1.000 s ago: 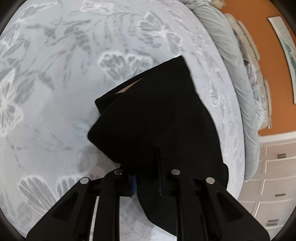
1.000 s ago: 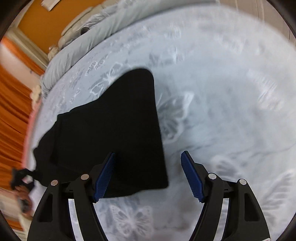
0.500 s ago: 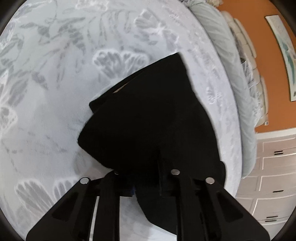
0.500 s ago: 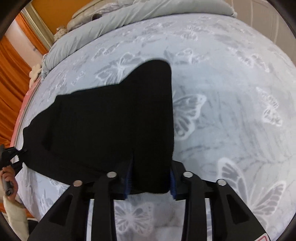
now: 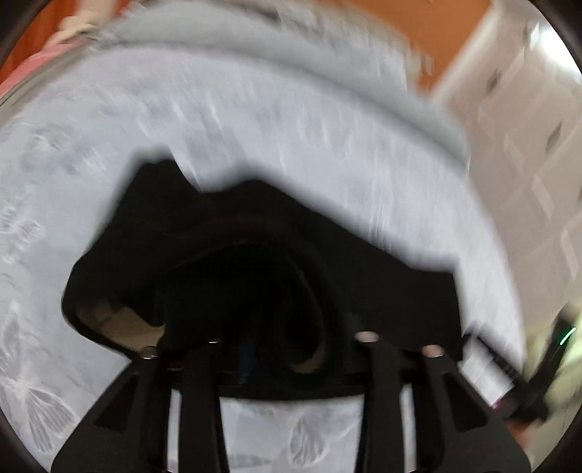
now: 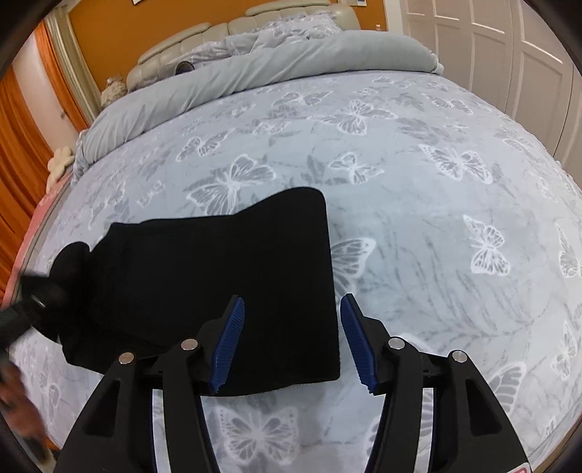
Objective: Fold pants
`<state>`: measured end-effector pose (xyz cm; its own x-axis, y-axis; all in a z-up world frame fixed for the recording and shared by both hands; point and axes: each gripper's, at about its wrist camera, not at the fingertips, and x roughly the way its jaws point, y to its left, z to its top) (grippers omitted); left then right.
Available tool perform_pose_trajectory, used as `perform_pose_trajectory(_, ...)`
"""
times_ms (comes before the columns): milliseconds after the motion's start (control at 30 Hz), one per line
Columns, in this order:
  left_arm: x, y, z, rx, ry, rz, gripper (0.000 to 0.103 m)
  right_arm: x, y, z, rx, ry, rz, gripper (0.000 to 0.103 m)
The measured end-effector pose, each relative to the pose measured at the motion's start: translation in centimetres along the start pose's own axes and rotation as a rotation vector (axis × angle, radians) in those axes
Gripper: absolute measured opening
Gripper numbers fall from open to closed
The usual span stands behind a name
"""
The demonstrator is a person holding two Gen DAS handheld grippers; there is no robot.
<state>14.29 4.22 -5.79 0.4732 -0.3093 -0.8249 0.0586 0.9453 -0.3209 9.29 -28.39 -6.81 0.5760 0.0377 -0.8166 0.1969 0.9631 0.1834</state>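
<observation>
Black pants (image 6: 232, 276) lie folded on the butterfly-print bedspread (image 6: 418, 203). My right gripper (image 6: 293, 340) is open, its blue-padded fingers (image 6: 229, 338) above the pants' near right corner, holding nothing. In the blurred left wrist view the pants (image 5: 254, 247) are bunched over my left gripper (image 5: 287, 349), which looks shut on the waistband end, its pads hidden by cloth. The left gripper also shows in the right wrist view (image 6: 40, 294) at the pants' left end.
A grey rolled duvet (image 6: 254, 69) and a padded headboard (image 6: 225, 29) lie at the far end of the bed. White wardrobe doors (image 6: 509, 47) stand on the right, orange curtains (image 6: 18, 152) on the left. The right gripper shows at the left view's right edge (image 5: 523, 382).
My right gripper has opened and let go of the pants' corner. My left gripper has swung fast, lifting the waistband end; its view turned toward the wardrobe.
</observation>
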Motion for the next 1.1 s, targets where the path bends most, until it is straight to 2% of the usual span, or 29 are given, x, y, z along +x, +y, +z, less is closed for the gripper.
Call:
perform_pose_trajectory(33,1.3,-0.1,-0.7,0.002,0.049,0.006,0.037,-0.1,-0.1,-0.1,-0.001,0.002,0.001,0.054)
perform_pose_trajectory(67,1.6,0.0,-1.1,-0.002,0.068,-0.003,0.044,-0.2,-0.2,0.0,0.001,0.001,0.013,0.054)
perform_pose_trajectory(100,1.3,0.2,-1.5,-0.010,0.071,-0.019,0.048,-0.3,0.0,0.1,0.002,-0.004,0.027,0.054)
perform_pose_trajectory(133,0.1,0.6,-1.5,-0.019,0.050,-0.057,0.058,-0.5,0.3,0.2,-0.001,-0.011,0.054,0.054)
perform_pose_trajectory(167,-1.7,1.1,-1.4,-0.022,0.008,-0.096,0.073,-0.7,0.7,0.3,-0.013,-0.016,0.087,0.056)
perform_pose_trajectory(200,-3.0,1.5,-1.2,-0.019,-0.031,-0.120,0.081,-0.8,1.3,0.4,-0.026,-0.017,0.114,0.058)
perform_pose_trajectory(233,-5.3,2.1,-1.3,-0.009,-0.095,-0.151,0.092,-0.9,2.1,0.4,-0.048,-0.015,0.146,0.060)
perform_pose_trajectory(267,-7.6,2.8,-1.4,0.000,-0.172,-0.148,0.096,-0.9,3.1,0.4,-0.073,-0.017,0.169,0.061)
perform_pose_trajectory(300,-9.0,3.3,-1.5,0.005,-0.225,-0.128,0.096,-0.9,4.0,0.3,-0.090,-0.021,0.178,0.061)
perform_pose_trajectory(367,-12.0,5.0,-1.4,0.010,-0.342,-0.038,0.098,-0.7,5.9,0.1,-0.133,-0.025,0.184,0.061)
perform_pose_trajectory(433,-13.4,7.0,-1.0,-0.016,-0.404,0.048,0.098,-0.4,8.8,-0.4,-0.208,-0.032,0.171,0.061)
perform_pose_trajectory(500,-13.7,9.4,-0.3,-0.065,-0.401,0.115,0.098,-0.2,12.0,-1.4,-0.325,-0.049,0.152,0.061)
perform_pose_trajectory(567,-13.3,11.5,0.0,-0.120,-0.374,0.136,0.098,-0.4,16.4,-3.2,-0.501,-0.086,0.145,0.070)
perform_pose_trajectory(633,-12.3,13.7,0.6,-0.172,-0.324,0.167,0.098,-0.8,19.8,-5.1,-0.659,-0.138,0.136,0.072)
perform_pose_trajectory(700,-12.2,15.0,0.3,-0.205,-0.301,0.200,0.098,-1.3,23.5,-7.2,-0.829,-0.235,0.052,0.074)
perform_pose_trajectory(767,-12.3,16.6,0.1,-0.237,-0.297,0.230,0.098,-1.2,26.7,-9.2,-0.976,-0.304,-0.014,0.083)
perform_pose_trajectory(833,-13.1,17.8,-0.3,-0.255,-0.315,0.262,0.098,-0.6,29.2,-10.7,-1.101,-0.324,-0.036,0.084)
perform_pose_trajectory(933,-14.1,19.3,-0.4,-0.262,-0.339,0.306,0.098,1.7,31.9,-13.0,-1.287,-0.333,-0.136,0.084)
perform_pose_trajectory(967,-14.4,19.8,-0.4,-0.270,-0.343,0.305,0.098,2.7,32.4,-13.3,-1.315,-0.300,-0.152,0.078)
perform_pose_trajectory(1000,-14.5,20.1,-0.3,-0.278,-0.341,0.299,0.098,3.6,32.6,-12.9,-1.299,-0.226,-0.144,0.039)
perform_pose_trajectory(1033,-14.6,20.7,-0.4,-0.290,-0.339,0.286,0.098,4.6,32.6,-11.6,-1.220,-0.128,-0.109,0.013)
perform_pose_trajectory(1067,-14.7,21.0,-0.4,-0.301,-0.337,0.270,0.098,4.9,32.2,-9.9,-1.106,-0.053,-0.036,0.011)
perform_pose_trajectory(1100,-14.7,21.3,-0.3,-0.307,-0.337,0.263,0.098,4.8,31.5,-8.3,-1.005,-0.016,0.028,0.011)
